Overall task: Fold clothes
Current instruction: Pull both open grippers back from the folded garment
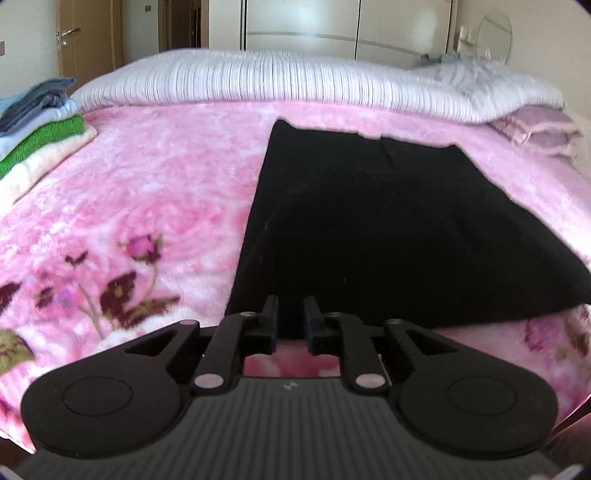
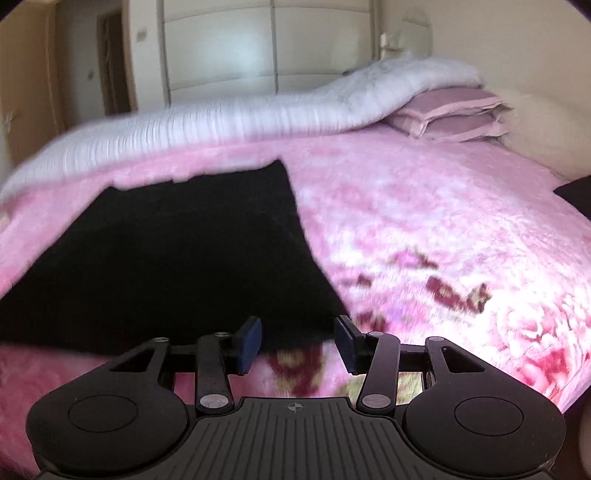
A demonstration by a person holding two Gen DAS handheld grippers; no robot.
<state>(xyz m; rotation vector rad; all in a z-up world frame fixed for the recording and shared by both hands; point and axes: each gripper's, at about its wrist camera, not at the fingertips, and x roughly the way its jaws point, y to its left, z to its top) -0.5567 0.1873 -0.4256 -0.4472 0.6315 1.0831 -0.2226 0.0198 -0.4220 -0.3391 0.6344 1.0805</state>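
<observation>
Bright, soft daylight here; wardrobe doors glare white, black cloth shows no detail, right view smeared, fisheye bending the edges

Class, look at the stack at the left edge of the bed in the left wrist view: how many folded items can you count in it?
4 visible in the stack, top to bottom: a blue-grey one, a pale blue one, a green one and a cream one. The frame edge cuts the pile, so more may be hidden.

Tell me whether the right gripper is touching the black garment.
Cannot tell. In the right wrist view the right gripper has open jaws at the black garment near edge; blur hides any contact.
</observation>
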